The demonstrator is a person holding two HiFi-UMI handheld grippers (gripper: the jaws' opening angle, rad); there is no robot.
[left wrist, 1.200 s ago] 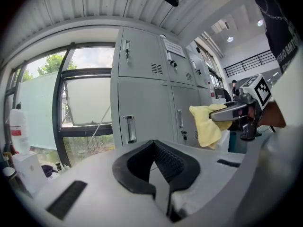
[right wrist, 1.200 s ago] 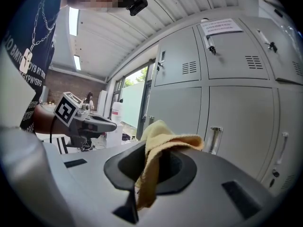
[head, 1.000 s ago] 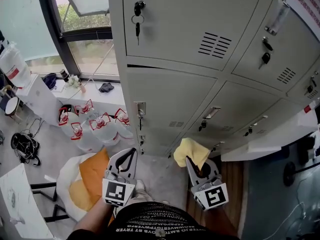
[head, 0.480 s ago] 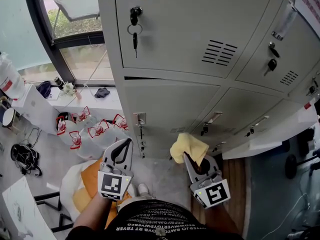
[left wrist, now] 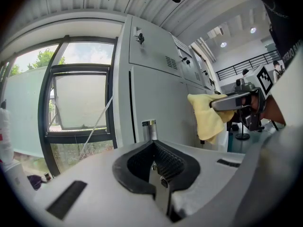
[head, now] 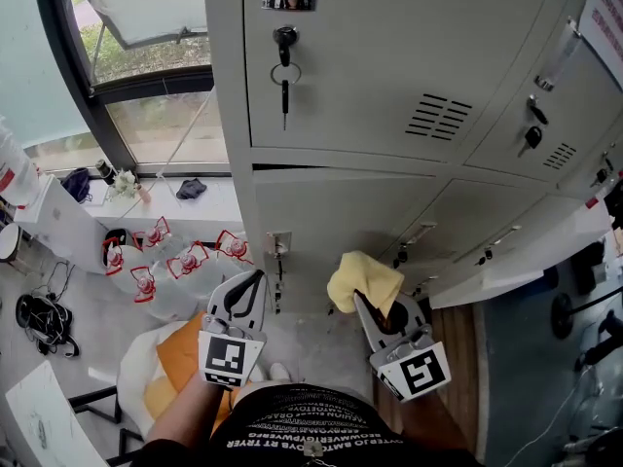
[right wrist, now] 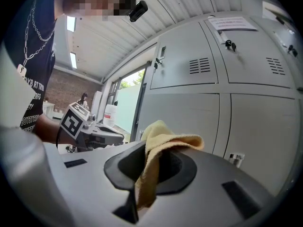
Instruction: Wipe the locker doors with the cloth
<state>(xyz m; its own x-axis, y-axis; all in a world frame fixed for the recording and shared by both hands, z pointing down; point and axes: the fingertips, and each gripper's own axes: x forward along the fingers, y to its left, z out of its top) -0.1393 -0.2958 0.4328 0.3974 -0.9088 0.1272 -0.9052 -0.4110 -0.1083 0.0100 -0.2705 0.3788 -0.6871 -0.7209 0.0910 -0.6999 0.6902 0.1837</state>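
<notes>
Yellow cloth [head: 364,280] hangs bunched from the right gripper [head: 363,303], whose jaws are clamped on it, with a fold draping over their tips. The cloth is held low in front of the locker doors [head: 370,47], near the bottom row. It seems just short of the metal, though contact is hard to judge. The left gripper [head: 250,288] hovers alongside, its jaws pressed together on nothing. A key [head: 284,76] hangs from the upper door's lock.

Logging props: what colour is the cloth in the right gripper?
Pale yellow; the cloth shows best in the right gripper view.
</notes>
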